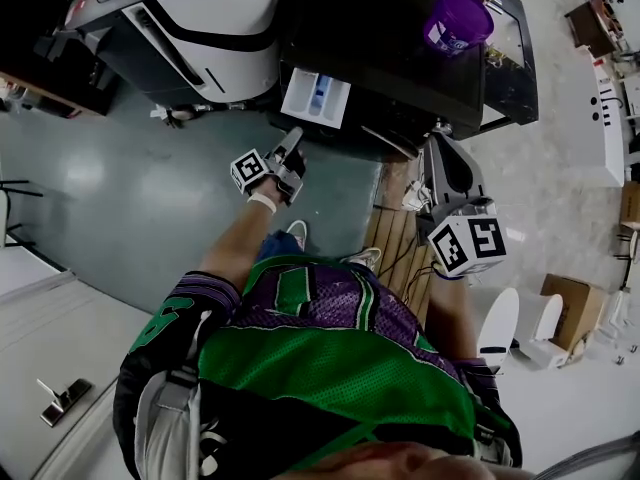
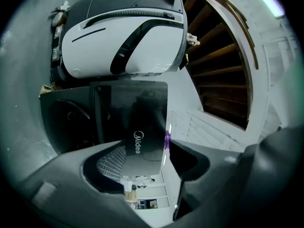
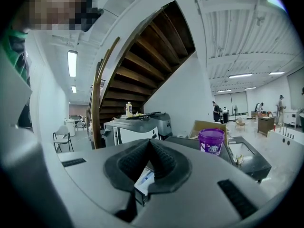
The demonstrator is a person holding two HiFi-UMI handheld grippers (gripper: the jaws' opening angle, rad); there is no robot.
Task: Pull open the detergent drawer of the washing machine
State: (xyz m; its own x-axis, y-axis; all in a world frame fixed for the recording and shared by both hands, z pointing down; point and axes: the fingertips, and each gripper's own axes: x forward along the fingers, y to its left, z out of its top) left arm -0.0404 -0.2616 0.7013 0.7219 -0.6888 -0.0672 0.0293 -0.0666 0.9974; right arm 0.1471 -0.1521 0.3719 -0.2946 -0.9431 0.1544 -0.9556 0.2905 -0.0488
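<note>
- Closest to the head camera, a green and purple mesh jersey [image 1: 330, 358] is seen on the person, and both forearms are stretched forward from it.
- The left gripper [image 1: 296, 134] is held level ahead of the body. Its tip lies just beside the near corner of the white plastic detergent drawer [image 1: 316, 96]; contact cannot be made out.
- The detergent drawer is found pulled out of the upper front of the black washing machine [image 1: 400, 28], so that a blue compartment is exposed in its tray.
- In the left gripper view, the jaws are seen partly spread and nothing is pinched. The washing machine's dark glossy face, marked with a white brand name, is framed in the gap.
- The right gripper [image 3: 151, 144] is held to the right of the drawer, well apart from it. Its ribbed pads are pressed together at the tips and nothing is clamped between them.
- A purple plastic bucket [image 1: 458, 20] is stood on top of the washing machine.
- A white and dark grey appliance [image 1: 200, 28] is placed to the left of the washing machine, on the grey-green floor [image 1: 120, 188].
- A brown wooden staircase [image 3: 142, 56] is seen rising behind the machines.
</note>
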